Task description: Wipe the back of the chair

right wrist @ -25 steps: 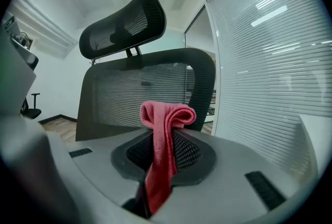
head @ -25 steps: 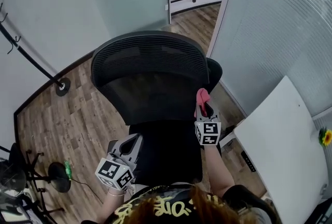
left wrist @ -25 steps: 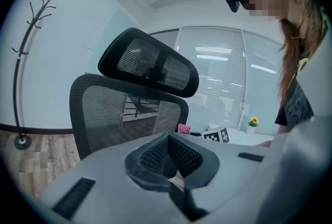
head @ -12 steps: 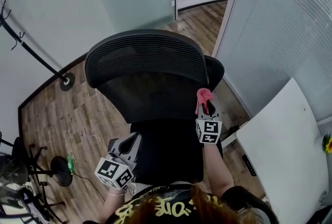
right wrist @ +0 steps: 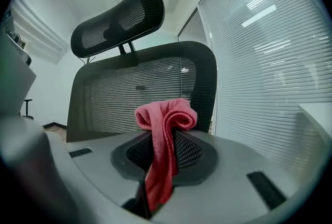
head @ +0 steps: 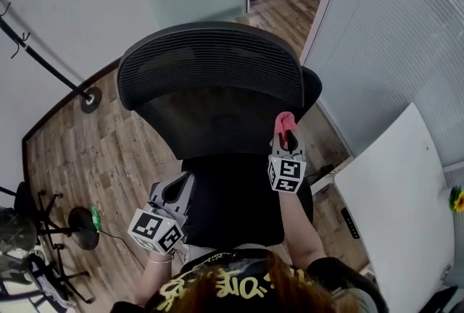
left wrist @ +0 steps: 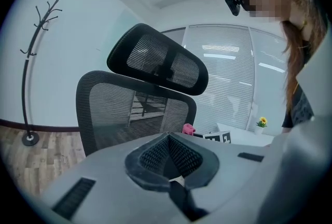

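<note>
A black mesh office chair [head: 210, 80] with a headrest stands in front of me, its backrest [right wrist: 135, 93] facing both grippers. My right gripper [head: 285, 139] is shut on a folded pink cloth [head: 283, 123] [right wrist: 165, 124], held just short of the backrest's right side. The cloth sticks out past the jaws and hangs down between them. My left gripper [head: 176, 188] is shut with nothing in it, low at the left of the seat [head: 232, 203]. In the left gripper view the chair [left wrist: 137, 109] is ahead and the pink cloth [left wrist: 188, 129] shows at its right.
A coat stand [head: 43, 69] rises at the left on the wood floor [head: 94, 152]. A white desk [head: 402, 210] with a small yellow flower [head: 456, 199] is at the right. A wall of blinds [head: 391, 36] runs behind the chair's right side. Another chair's base [head: 43, 253] sits at lower left.
The right gripper with the cloth has shifted slightly up toward the backrest. The head view has shifted, so the chair sits a little higher and further right. The left gripper has barely moved.
</note>
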Action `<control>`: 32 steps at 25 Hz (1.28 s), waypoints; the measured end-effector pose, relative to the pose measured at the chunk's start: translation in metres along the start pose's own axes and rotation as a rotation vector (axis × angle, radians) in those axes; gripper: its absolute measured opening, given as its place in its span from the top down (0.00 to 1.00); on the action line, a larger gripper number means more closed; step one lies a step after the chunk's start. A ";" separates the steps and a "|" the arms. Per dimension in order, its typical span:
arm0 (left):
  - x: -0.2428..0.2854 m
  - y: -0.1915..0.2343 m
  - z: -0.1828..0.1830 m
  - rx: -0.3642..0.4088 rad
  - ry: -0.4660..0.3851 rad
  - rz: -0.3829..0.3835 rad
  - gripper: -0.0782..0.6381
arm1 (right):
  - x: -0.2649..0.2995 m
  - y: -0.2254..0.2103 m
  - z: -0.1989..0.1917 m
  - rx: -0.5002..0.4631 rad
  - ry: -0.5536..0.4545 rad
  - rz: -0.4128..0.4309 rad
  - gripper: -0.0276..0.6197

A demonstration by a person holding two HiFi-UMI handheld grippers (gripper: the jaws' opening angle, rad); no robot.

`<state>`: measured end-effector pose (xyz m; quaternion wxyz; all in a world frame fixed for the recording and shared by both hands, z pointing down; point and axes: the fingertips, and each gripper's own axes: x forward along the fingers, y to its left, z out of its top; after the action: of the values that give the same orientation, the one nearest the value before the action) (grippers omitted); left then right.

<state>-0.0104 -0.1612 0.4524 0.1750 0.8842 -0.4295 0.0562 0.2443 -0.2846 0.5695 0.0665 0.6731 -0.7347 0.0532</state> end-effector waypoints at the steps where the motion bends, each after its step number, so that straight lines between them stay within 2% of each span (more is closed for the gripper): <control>1: -0.001 0.002 0.000 -0.003 -0.002 0.001 0.90 | 0.001 0.002 0.000 0.004 0.002 -0.005 0.85; 8: -0.009 0.027 0.001 -0.014 -0.015 0.012 0.90 | 0.010 0.027 -0.001 0.023 0.013 -0.010 0.85; 21: -0.047 0.083 0.003 -0.044 -0.015 0.043 0.90 | 0.023 0.105 0.006 0.030 0.029 0.027 0.85; 32: -0.070 0.133 0.010 -0.021 -0.026 0.071 0.90 | 0.036 0.178 0.005 0.028 0.029 0.075 0.85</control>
<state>-0.1583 -0.1881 0.4605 0.1766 0.8671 -0.4635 0.0462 0.0634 -0.3054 0.5729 0.0659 0.6450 -0.7575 0.0757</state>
